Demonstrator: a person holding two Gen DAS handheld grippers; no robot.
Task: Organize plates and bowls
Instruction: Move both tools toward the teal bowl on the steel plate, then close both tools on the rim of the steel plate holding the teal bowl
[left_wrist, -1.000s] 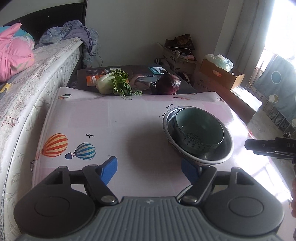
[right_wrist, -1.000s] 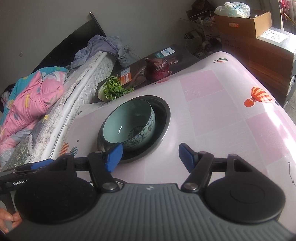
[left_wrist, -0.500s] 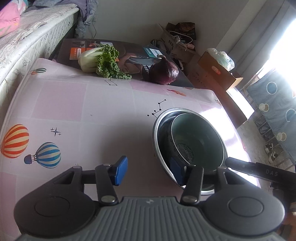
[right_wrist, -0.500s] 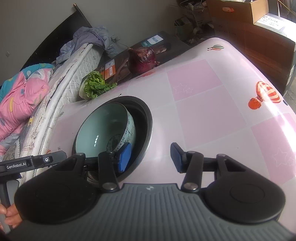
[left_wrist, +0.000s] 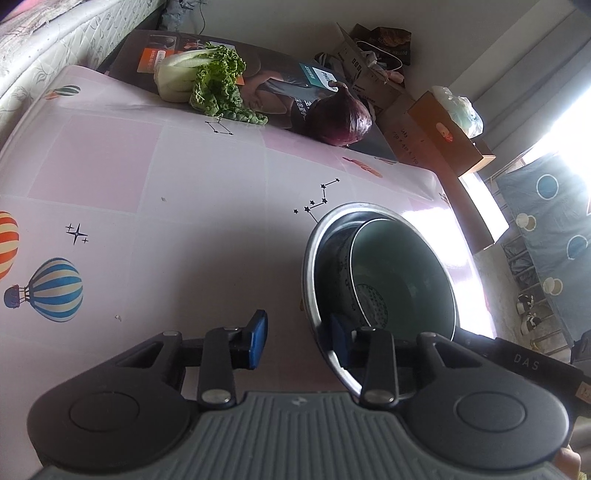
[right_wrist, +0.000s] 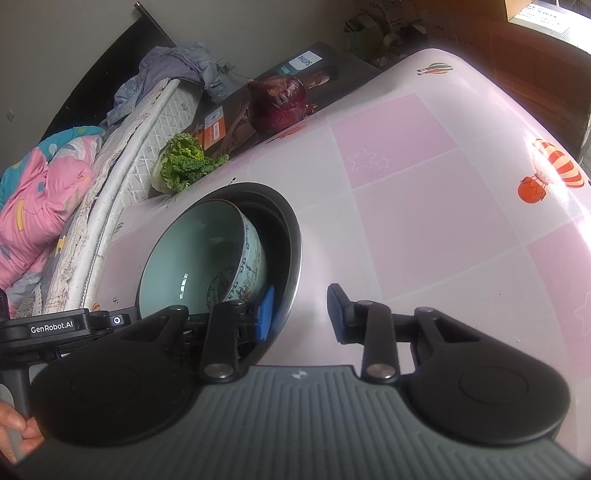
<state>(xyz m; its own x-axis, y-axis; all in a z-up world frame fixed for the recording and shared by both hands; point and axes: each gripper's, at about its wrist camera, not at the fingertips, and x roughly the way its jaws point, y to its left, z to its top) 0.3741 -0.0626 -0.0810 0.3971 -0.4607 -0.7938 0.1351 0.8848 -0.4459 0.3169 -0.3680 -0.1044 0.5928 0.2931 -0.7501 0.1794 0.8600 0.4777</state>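
Observation:
A pale green ceramic bowl with a patterned outside sits inside a steel bowl on the pink table. My left gripper is open and straddles the steel bowl's near rim, right finger inside, left finger outside. My right gripper is open too and straddles the opposite rim of the steel bowl, left finger inside beside the ceramic bowl, right finger outside over the table.
A cabbage and a red onion lie on a dark box at the table's far edge. A mattress with bedding runs along one side. Cardboard boxes stand beyond the far corner.
Both grippers have moved in from either side of the stacked bowls and now straddle the steel bowl's rim. Their jaws have narrowed a little. The bowls have not moved.

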